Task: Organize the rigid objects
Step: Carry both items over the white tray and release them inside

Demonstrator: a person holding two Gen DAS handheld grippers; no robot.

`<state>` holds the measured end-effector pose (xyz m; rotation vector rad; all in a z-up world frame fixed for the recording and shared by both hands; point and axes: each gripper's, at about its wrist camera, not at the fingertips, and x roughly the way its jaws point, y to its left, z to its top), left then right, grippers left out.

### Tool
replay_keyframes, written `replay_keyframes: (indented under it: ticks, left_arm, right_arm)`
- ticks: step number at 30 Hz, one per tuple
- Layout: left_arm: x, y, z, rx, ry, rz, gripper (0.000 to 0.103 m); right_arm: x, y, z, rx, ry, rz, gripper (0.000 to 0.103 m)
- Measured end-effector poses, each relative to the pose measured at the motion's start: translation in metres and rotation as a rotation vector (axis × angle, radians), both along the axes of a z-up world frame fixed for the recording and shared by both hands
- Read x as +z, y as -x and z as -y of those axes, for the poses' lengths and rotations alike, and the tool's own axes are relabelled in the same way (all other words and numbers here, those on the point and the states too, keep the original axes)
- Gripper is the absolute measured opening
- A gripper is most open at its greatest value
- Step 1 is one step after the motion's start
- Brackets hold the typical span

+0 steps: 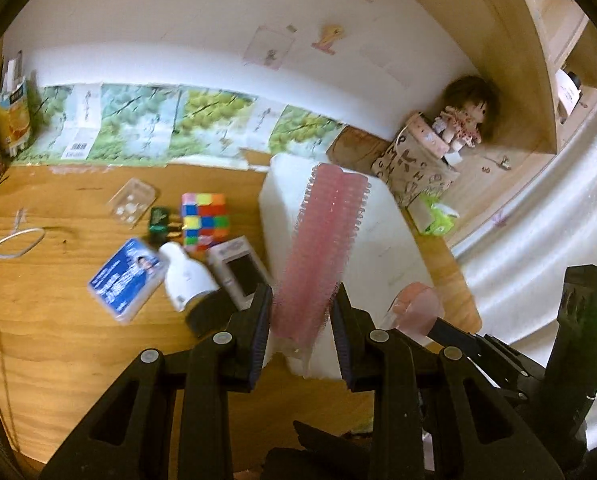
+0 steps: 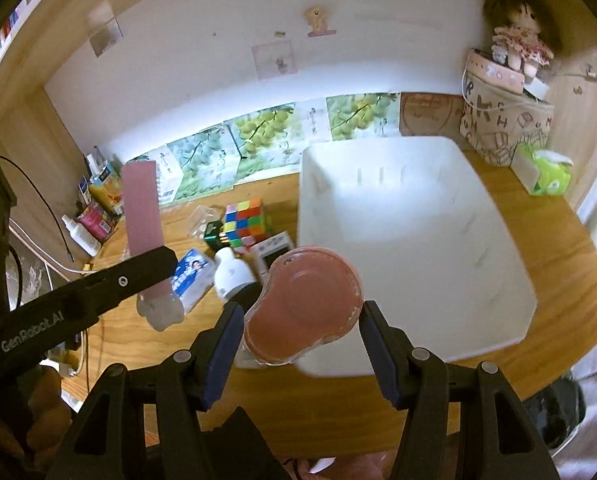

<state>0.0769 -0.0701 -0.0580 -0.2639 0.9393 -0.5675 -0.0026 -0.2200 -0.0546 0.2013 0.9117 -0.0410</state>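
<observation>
Gripping pink comb (image 1: 322, 248) upright at lower centre: left gripper (image 1: 300, 320), fingers pressed to both sides. Right gripper (image 2: 302, 332) clamps pink round case (image 2: 304, 304), lower centre, above near edge of white bin (image 2: 498, 248). Left of bin on wooden desk (image 2: 338, 412): Rubik's cube (image 2: 244, 220), white bottle (image 2: 232, 274), blue card (image 1: 124, 276).

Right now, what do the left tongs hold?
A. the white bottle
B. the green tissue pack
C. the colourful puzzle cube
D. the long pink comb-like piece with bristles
D: in the left wrist view the left tongs are closed on the long pink comb-like piece, which stands up in front of the white bin, while the puzzle cube and the white bottle lie on the table.
</observation>
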Motion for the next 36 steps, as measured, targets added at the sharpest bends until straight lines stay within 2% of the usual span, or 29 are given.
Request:
replay_keyframes:
  ticks: [10, 19, 28, 31, 33, 36]
  left_arm:
    - [-0.001, -0.005, 0.07, 0.051, 0.015, 0.029, 0.032]
    - [-0.002, -0.013, 0.128, 0.094, -0.031, 0.038, 0.032]
    - [-0.009, -0.019, 0.158, 0.151, -0.085, 0.025, 0.033]
    - [-0.009, -0.02, 0.161, 0.174, -0.101, 0.022, 0.04]
    - [-0.008, -0.02, 0.161, 0.194, -0.106, 0.022, 0.058]
    - [-0.007, -0.019, 0.158, 0.221, -0.103, 0.021, 0.077]
  right_arm:
    - [0.006, -0.019, 0.074, 0.078, 0.055, 0.025, 0.06]
    - [0.003, -0.033, 0.133, 0.118, 0.094, 0.007, 0.061]
    - [-0.003, -0.05, 0.167, 0.182, 0.11, -0.018, 0.06]
    - [-0.006, -0.055, 0.171, 0.21, 0.108, -0.033, 0.06]
    - [-0.008, -0.057, 0.172, 0.229, 0.105, -0.041, 0.06]
    - [-0.009, -0.058, 0.171, 0.252, 0.099, -0.05, 0.06]
